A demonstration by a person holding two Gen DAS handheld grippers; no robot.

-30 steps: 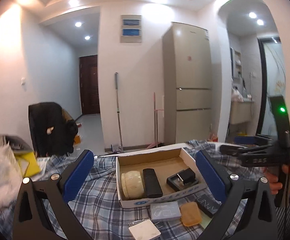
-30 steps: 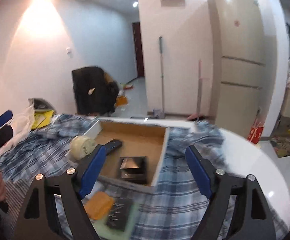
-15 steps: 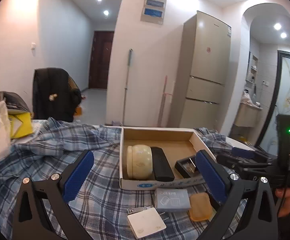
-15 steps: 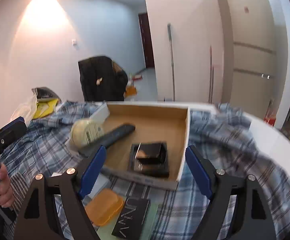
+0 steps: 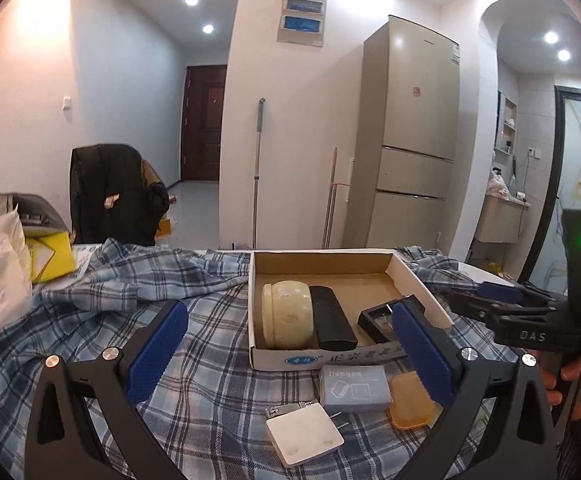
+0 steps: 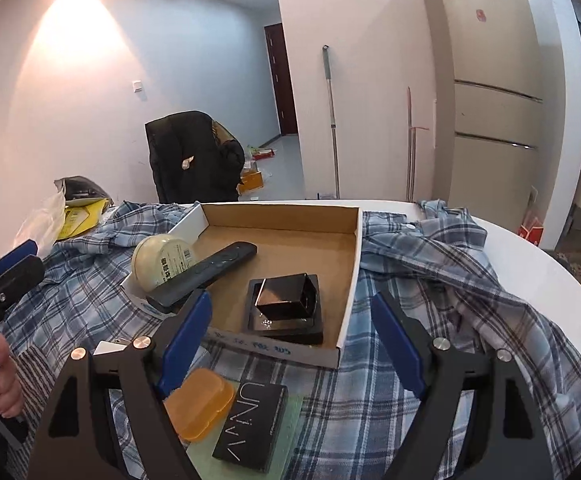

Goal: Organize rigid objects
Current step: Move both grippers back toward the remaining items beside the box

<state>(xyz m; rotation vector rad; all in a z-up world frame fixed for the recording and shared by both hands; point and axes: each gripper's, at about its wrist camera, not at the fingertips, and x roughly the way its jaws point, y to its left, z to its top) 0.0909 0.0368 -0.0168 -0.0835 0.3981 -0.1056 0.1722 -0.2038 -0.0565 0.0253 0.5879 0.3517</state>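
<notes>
A cardboard box point(image 5: 418, 280) lay on the plaid-covered worktop point(image 5: 210, 360), holding a cream jar point(image 5: 288, 316), a remote point(image 5: 332, 318) and a black case point(image 6: 286, 304). Both the left tool point(image 5: 290, 354) and right tool point(image 6: 290, 340) hovered just before it, jaws apart, empty. An orange case point(image 6: 200, 408) lay under the right tool.

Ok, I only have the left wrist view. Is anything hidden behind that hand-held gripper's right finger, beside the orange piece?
Observer: Yes, a flat black box lettered UNNY lies beside the orange case, in front of the carton.
Operator: And the black thing in the carton's right part?
Observer: A glossy black cube sitting on a black tray.
Operator: Is the right hand-held gripper holding anything?
Observer: No, the right hand-held gripper is open and empty.
</notes>
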